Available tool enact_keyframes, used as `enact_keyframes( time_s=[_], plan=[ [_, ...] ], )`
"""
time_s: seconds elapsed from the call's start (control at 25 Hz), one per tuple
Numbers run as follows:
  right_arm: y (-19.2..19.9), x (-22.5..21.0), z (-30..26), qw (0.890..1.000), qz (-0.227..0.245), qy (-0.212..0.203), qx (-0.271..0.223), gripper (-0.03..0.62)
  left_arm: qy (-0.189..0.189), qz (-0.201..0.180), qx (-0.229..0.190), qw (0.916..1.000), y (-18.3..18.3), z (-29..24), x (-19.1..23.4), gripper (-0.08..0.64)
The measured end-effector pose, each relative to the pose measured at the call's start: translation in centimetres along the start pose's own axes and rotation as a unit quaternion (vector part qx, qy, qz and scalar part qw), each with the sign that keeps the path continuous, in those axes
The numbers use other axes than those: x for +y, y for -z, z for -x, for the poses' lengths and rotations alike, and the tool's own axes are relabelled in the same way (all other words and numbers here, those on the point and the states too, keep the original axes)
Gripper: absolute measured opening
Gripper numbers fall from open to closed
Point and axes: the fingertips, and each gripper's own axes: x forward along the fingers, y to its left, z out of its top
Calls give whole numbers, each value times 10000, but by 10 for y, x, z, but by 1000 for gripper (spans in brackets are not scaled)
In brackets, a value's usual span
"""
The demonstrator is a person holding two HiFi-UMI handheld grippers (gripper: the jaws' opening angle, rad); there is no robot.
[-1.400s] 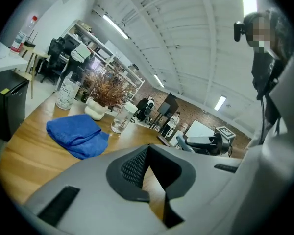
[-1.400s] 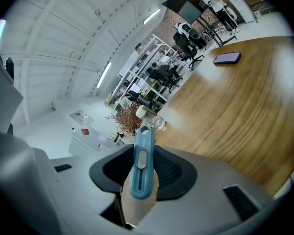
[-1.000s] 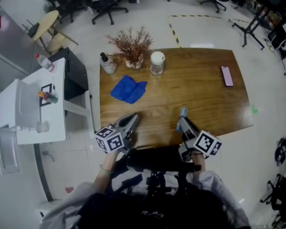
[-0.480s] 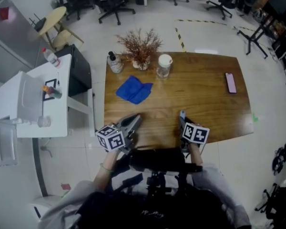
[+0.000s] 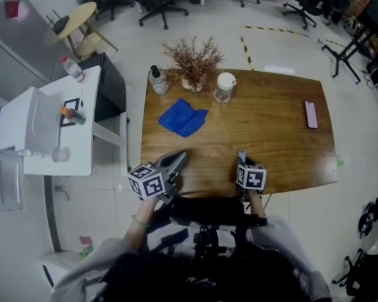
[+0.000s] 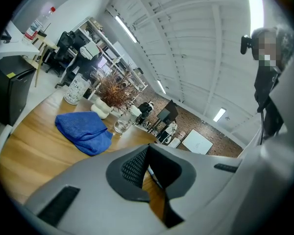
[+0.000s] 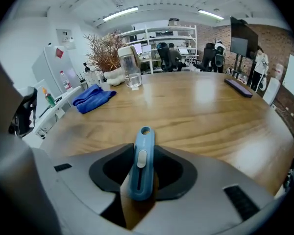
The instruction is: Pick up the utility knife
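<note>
The utility knife [image 7: 141, 165], slim and light blue with a pale slider, stands between the pads of my right gripper [image 7: 141, 176]; its holed tip points out over the wooden table [image 7: 210, 116]. In the head view the knife [image 5: 242, 156] pokes out of the right gripper [image 5: 242, 163] at the table's near edge, angled down. My left gripper [image 5: 175, 159] hovers at the near left edge, its pads meeting at the tips with nothing between them [image 6: 147, 153].
On the table [image 5: 271, 137] lie a folded blue cloth [image 5: 183, 118], a glass jar [image 5: 224, 88], a dried plant in a pot [image 5: 195, 65], a pump bottle [image 5: 156, 80] and a phone [image 5: 311, 114]. A white side table [image 5: 50, 131] stands left.
My right gripper has sunk toward the table's near edge and rolled, so its marker cube now faces up. The knife stays in its jaws. The left gripper has barely moved.
</note>
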Motion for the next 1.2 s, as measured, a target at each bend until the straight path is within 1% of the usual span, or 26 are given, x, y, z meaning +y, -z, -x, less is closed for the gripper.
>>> enact_keyframes(
  time_s=[0.08, 0.16, 0.2, 0.28, 0.36, 0.44, 0.56, 0.68, 0.72, 0.84, 0.92, 1.08, 1.2],
  plan=[
    [1, 0, 0, 10000, -18, 0, -69, 143, 11, 41, 8, 10000, 1, -3, 0, 2],
    [2, 1, 1, 9997, -150, -98, -143, 143, 64, 110, -17, 9999, 1, -5, -2, 2],
    [2, 2, 3, 9991, -298, -220, -193, 143, 94, 154, -27, 9998, 1, -6, -3, 2],
    [-4, 5, 13, 9950, -747, -522, -402, 143, 139, 197, -12, 9997, 2, -7, -5, 3],
    [-15, 7, 31, 9868, -1223, -766, -738, 143, 162, 179, 36, 9997, 4, -8, -6, 2],
    [-27, 11, 53, 9772, -1551, -1018, -1033, 143, 181, 170, 61, 9997, 6, -8, -6, 2],
    [-41, 22, 90, 9616, -1849, -1424, -1447, 143, 243, 189, 53, 9995, 8, -9, -7, 2],
    [-51, 34, 128, 9480, -1938, -1692, -1872, 133, 322, 165, 91, 9993, 10, -10, -9, 2],
    [-54, 36, 139, 9445, -1948, -1716, -2012, 111, 359, 156, 99, 9992, 10, -11, -10, 2],
    [-58, 38, 165, 9372, -1989, -1679, -2322, 99, 460, 141, 134, 9988, 13, -13, -14, 2],
    [-58, 36, 175, 9368, -1971, -1567, -2428, 13, 450, 126, 208, 9987, 15, -11, -15, 2],
    [-50, 32, 180, 9442, -1776, -1336, -2431, 11, 433, 111, 246, 9987, 18, -7, -17, 2],
    [-47, 34, 180, 9437, -1795, -1353, -2429, 11, 469, 114, 177, 9987, 19, -4, -18, 3]
  ],
)
